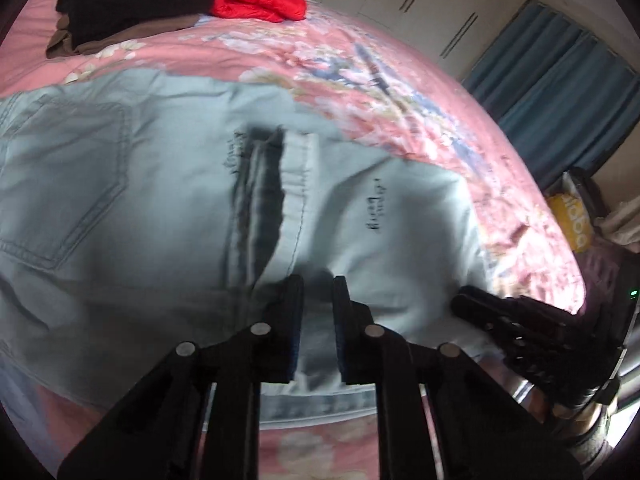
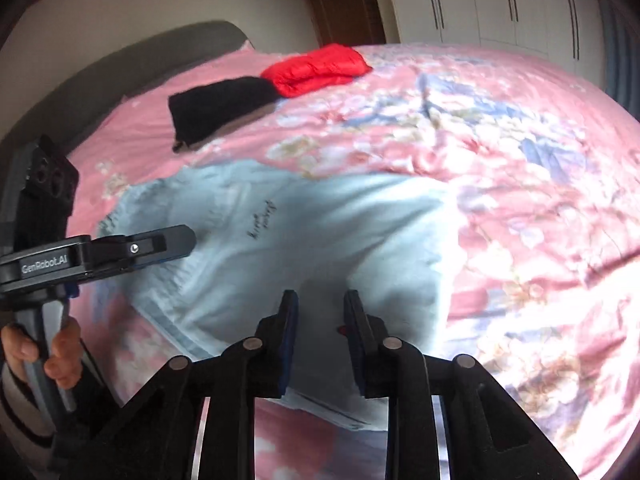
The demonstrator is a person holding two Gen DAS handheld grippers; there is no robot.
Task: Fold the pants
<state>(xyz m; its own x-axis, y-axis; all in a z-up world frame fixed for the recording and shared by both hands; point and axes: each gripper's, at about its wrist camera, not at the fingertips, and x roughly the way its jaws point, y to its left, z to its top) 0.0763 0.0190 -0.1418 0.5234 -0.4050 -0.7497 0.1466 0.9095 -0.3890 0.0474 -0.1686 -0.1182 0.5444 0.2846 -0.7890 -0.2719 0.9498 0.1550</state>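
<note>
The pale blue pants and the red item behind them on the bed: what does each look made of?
The pale blue pants look like light-washed denim: matte weave, stitched patch pocket, thick doubled seams, though blur hides the weave detail. The red item looks like a thin quilted puffer, probably nylon or polyester: slight sheen and puffed stitched channels. Its filling cannot be told.

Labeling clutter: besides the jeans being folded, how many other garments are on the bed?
3 visible, all at the far end of the bed: red puffer, black garment beside it, brown garment under the black one. More may be hidden beneath.
</note>
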